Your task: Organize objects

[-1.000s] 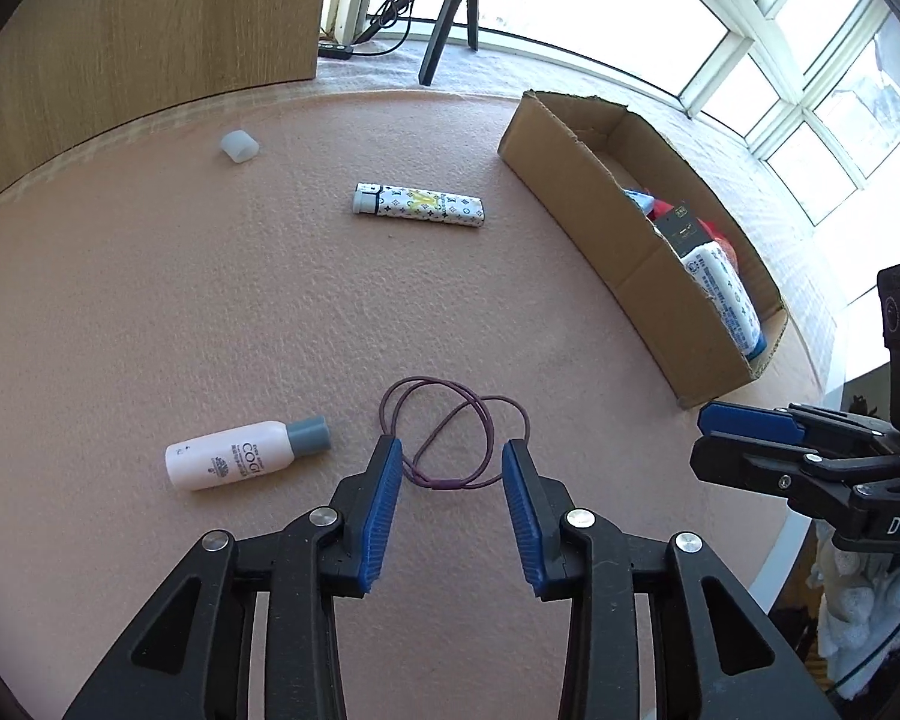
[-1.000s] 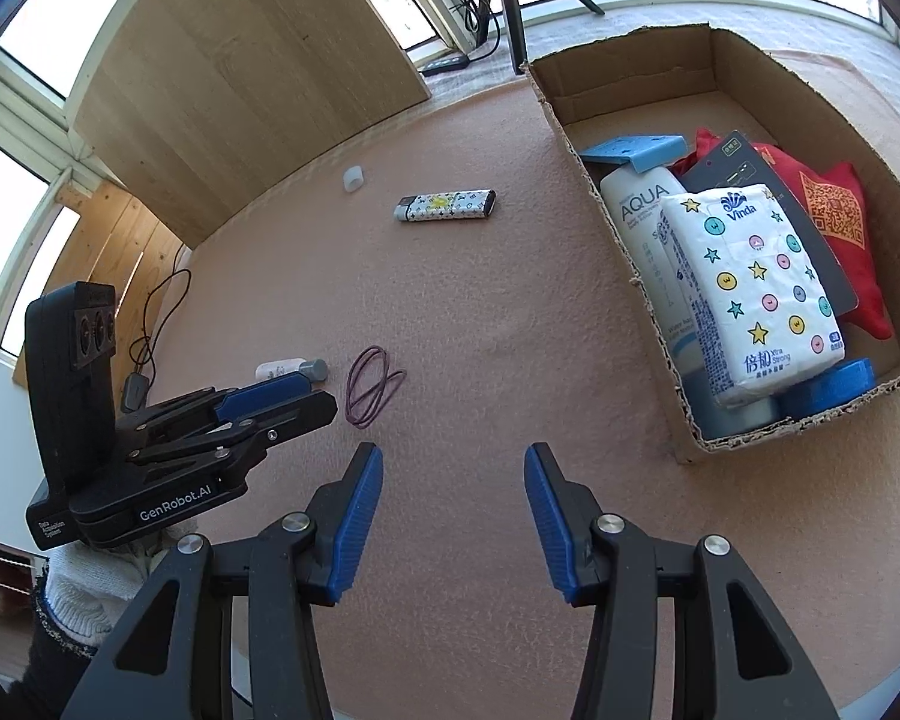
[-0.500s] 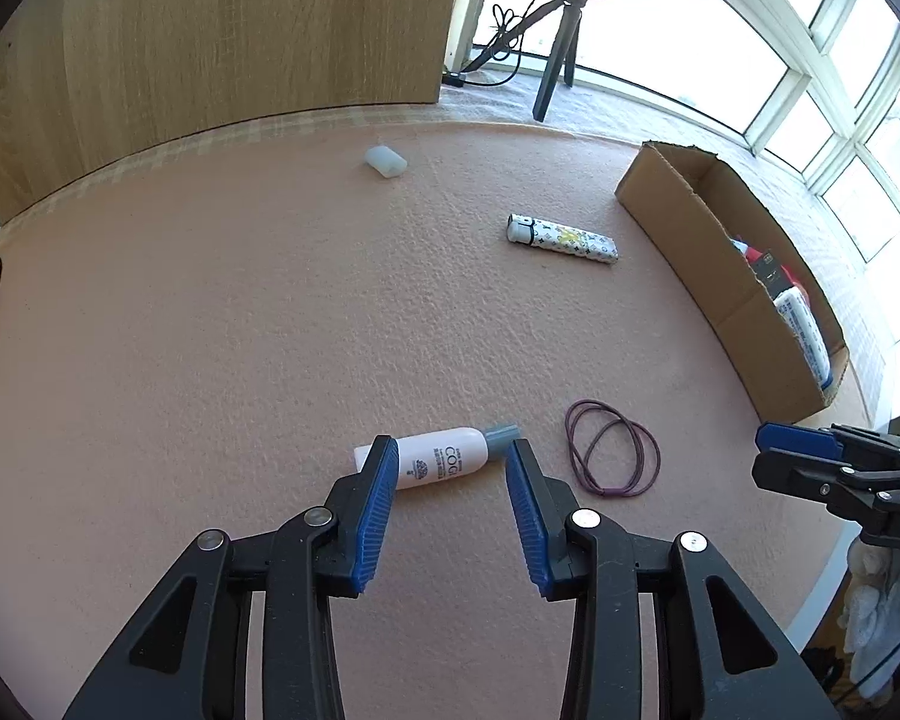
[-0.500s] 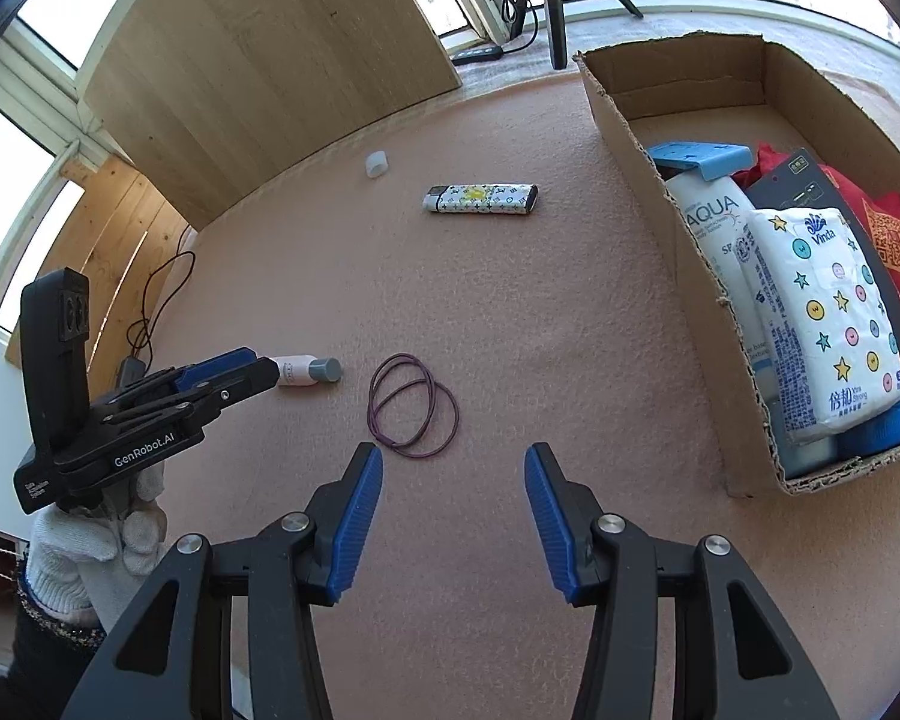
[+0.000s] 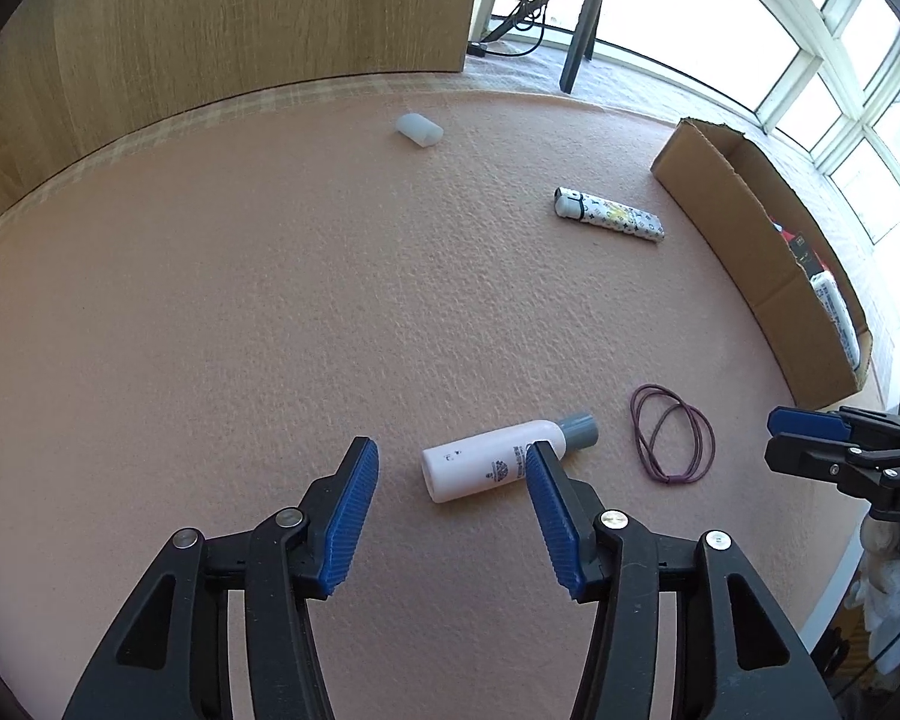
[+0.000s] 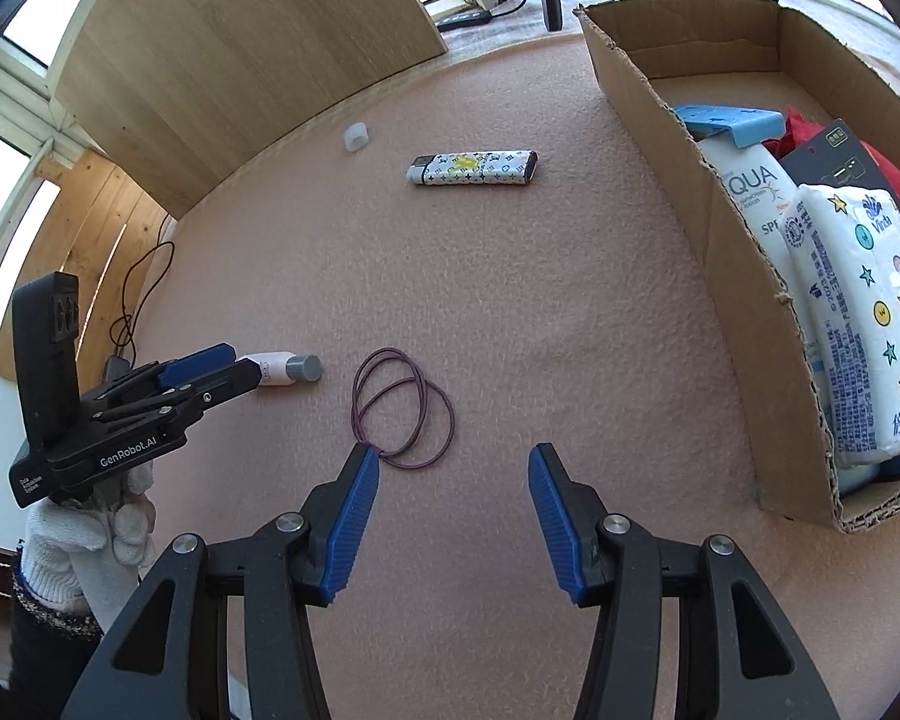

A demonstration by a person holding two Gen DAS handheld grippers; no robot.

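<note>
Since the small bottle [image 5: 493, 460] looks light and smooth, left gripper [image 5: 452, 503] should pinch mid-body; jaws apart around it, right gripper [image 6: 453, 519] apart too.

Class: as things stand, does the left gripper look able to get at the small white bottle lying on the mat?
Probably yes. The left gripper is open, the small white bottle lies just ahead between its fingers, and nothing blocks it.
</note>
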